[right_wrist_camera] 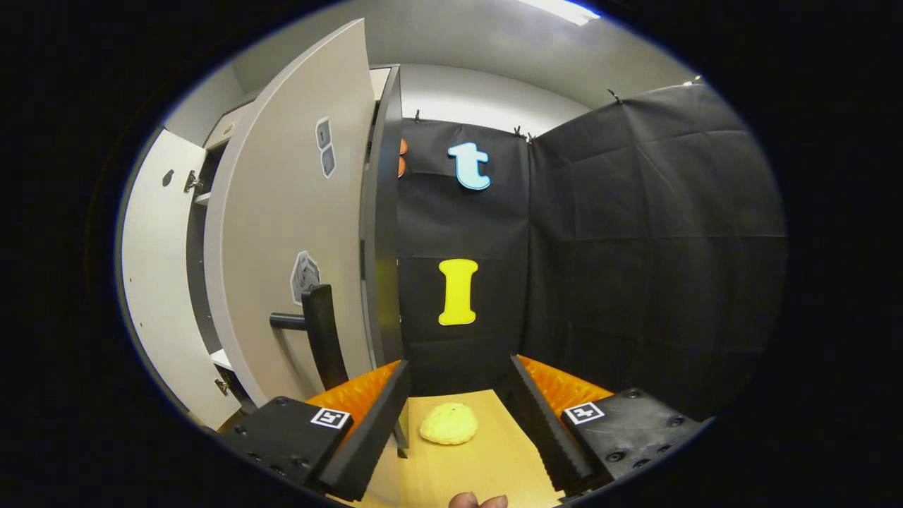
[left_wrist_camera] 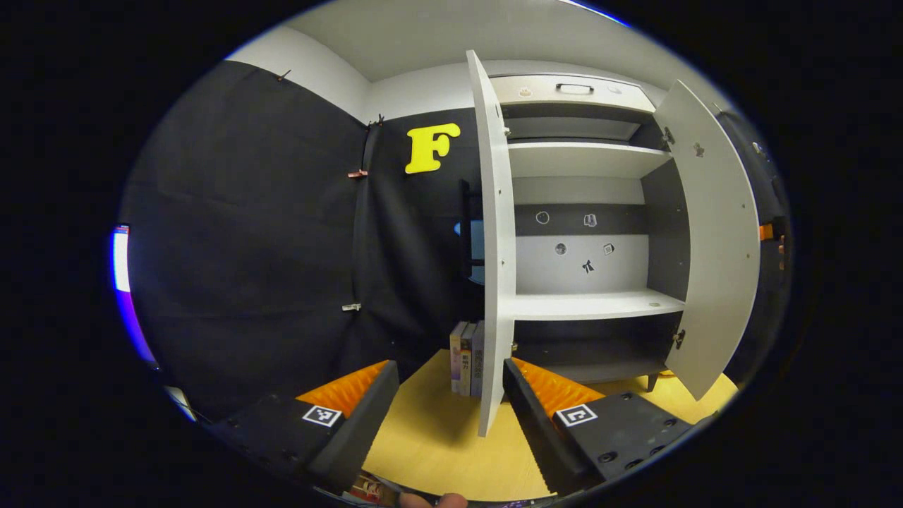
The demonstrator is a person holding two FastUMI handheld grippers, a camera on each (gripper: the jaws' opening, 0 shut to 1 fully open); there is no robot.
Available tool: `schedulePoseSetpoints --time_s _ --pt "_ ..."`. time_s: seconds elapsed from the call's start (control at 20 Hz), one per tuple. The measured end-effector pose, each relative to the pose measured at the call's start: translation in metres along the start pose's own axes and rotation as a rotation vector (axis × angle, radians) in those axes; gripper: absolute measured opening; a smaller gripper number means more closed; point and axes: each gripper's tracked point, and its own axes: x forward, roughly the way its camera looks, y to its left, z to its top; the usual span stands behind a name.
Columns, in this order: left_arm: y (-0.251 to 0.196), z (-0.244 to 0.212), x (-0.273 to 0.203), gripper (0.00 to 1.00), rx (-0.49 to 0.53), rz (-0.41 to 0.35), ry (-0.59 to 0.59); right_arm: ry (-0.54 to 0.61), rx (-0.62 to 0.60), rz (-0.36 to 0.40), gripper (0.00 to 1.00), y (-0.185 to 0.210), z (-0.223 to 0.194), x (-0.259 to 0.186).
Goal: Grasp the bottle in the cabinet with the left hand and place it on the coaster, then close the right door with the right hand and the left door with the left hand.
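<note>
Black cloth walled the booth on both sides of you, creased and clipped up under a pale upper wall. The cabinet (left_wrist_camera: 585, 233) came next in size: flat grey-white panels with darker grey inner sides, smooth and matte. Both doors stood wide. In the left gripper view the left door (left_wrist_camera: 496, 268) was seen almost edge-on, a thin curved slab, and the right door (left_wrist_camera: 712, 240) swung out past the shelves. The shelves (left_wrist_camera: 592, 305) were bare boards; small stickers dotted the back panel, too small to read. A drawer with a dark handle (left_wrist_camera: 573, 88) topped the cabinet.

In the right gripper view you faced the right door's outer side (right_wrist_camera: 289, 233), with a dark bar handle (right_wrist_camera: 321, 335) sticking out low down.

The table (left_wrist_camera: 430, 430) was light yellow wood, smooth. A few upright books (left_wrist_camera: 467, 356) stood on it behind the left door, partly hidden by it. A lumpy yellow round thing (right_wrist_camera: 449, 423) lay on the table between your right fingers; I couldn't tell whether it was the coaster.

Your left gripper (left_wrist_camera: 449, 384) was spread wide, ridged pads facing, nothing held. Your right gripper (right_wrist_camera: 457, 391) was also spread, nothing held.

I couldn't make out the bottle anywhere. A fingertip (right_wrist_camera: 478, 501) was cut off at the bottom edge.
</note>
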Motion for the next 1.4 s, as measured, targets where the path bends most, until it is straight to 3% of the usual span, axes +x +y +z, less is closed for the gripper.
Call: schedulePoseSetpoints --time_s 0.1,0.15,0.25,0.3,0.8,1.05,1.4 --pt "0.003 0.002 0.0 0.95 0.002 0.007 -0.002 0.002 0.009 0.034 0.94 0.02 -0.002 -0.005" --pt "0.005 0.002 -0.001 0.95 0.006 0.009 -0.005 0.002 0.011 0.059 1.0 0.032 -0.002 -0.008" --pt "0.007 0.005 0.0 0.95 0.015 0.017 -0.012 0.005 0.011 0.105 0.89 0.06 -0.005 -0.01" --pt "0.007 0.006 0.0 0.94 0.02 0.021 -0.015 0.004 0.008 0.13 0.97 0.074 -0.006 -0.011" --pt "0.008 0.005 0.008 0.95 -0.002 0.017 -0.002 0.013 0.002 0.27 0.96 0.177 -0.016 0.01" --pt "0.027 0.006 0.01 0.94 0.012 0.06 0.001 0.01 0.004 0.281 0.95 0.21 -0.019 0.031" --pt "0.038 0.032 0.032 0.94 -0.03 0.023 -0.013 0.002 0.008 0.271 0.95 0.213 -0.016 0.028"
